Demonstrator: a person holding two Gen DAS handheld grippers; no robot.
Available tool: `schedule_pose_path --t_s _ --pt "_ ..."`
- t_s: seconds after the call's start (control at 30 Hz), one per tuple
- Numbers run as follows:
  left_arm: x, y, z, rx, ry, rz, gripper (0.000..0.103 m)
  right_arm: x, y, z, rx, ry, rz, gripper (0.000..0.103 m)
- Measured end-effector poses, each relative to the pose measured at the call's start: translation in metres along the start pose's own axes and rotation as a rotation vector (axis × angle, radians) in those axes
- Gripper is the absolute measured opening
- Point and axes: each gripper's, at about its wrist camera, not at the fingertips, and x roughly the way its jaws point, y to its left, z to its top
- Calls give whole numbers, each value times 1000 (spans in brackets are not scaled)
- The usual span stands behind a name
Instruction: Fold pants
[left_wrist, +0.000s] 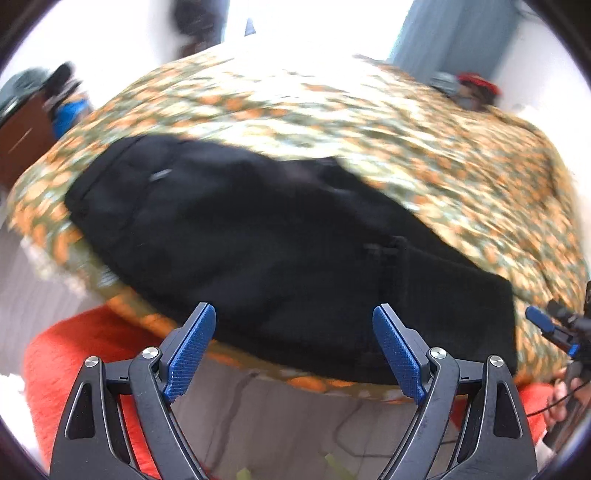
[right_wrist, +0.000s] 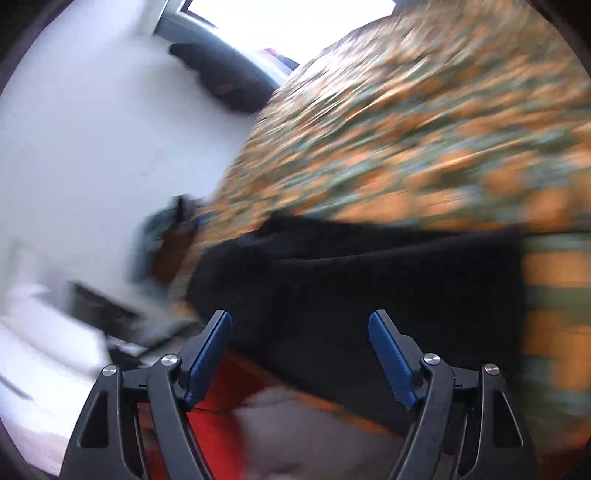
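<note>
Black pants (left_wrist: 258, 236) lie folded into a long strip on a bed with an orange and green patterned cover (left_wrist: 369, 122), near its front edge. My left gripper (left_wrist: 294, 314) is open and empty, held above the pants' near edge. My right gripper (right_wrist: 300, 321) is open and empty too, above the pants (right_wrist: 369, 288) at their right end. The right gripper also shows in the left wrist view (left_wrist: 546, 325), just off the pants' right end. Both views are motion-blurred.
The bed cover (right_wrist: 424, 129) fills most of both views. The person's red-orange trousers (left_wrist: 85, 354) are below the bed edge. A brown cabinet (left_wrist: 22, 136) stands at the left, a blue curtain (left_wrist: 454, 33) and a red item (left_wrist: 476, 85) at the back.
</note>
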Motion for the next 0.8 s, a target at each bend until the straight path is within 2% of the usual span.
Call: schedule_pose_path --t_s 0.07,0.17,0.2,0.27,0.33,0.4,0.43,0.53,0.67,0.8 --pt "4 -29 -3 105 -2 -64 86 -29 -14 -25 -43 -43 -138 78" --pt "16 -67 -9 241 8 -123 75 -52 -32 -63 -40 -84 -208 78" --pt "25 -74 -10 267 25 -104 69 -62 -37 -70 -34 -93 -220 78" --pt "40 -78 -9 264 63 -73 62 -52 -33 -73 -33 -94 -224 78" --pt "51 -75 -8 225 94 -81 60 -47 -27 -67 -72 -118 -220 78" --pt "55 -73 -8 201 112 -95 45 -46 -25 -64 -110 -125 -224 78" --pt "55 -74 -7 203 112 -100 44 -46 -24 -67 -112 -116 -228 78" --pt "55 -76 -8 215 108 -89 43 -35 -26 -63 -92 -97 -218 78" --pt "65 -73 -9 195 142 -91 43 -39 -26 -61 -87 -118 -205 78" --pt "62 -83 -12 234 128 -94 41 -40 -28 -62 -76 -122 -215 78"
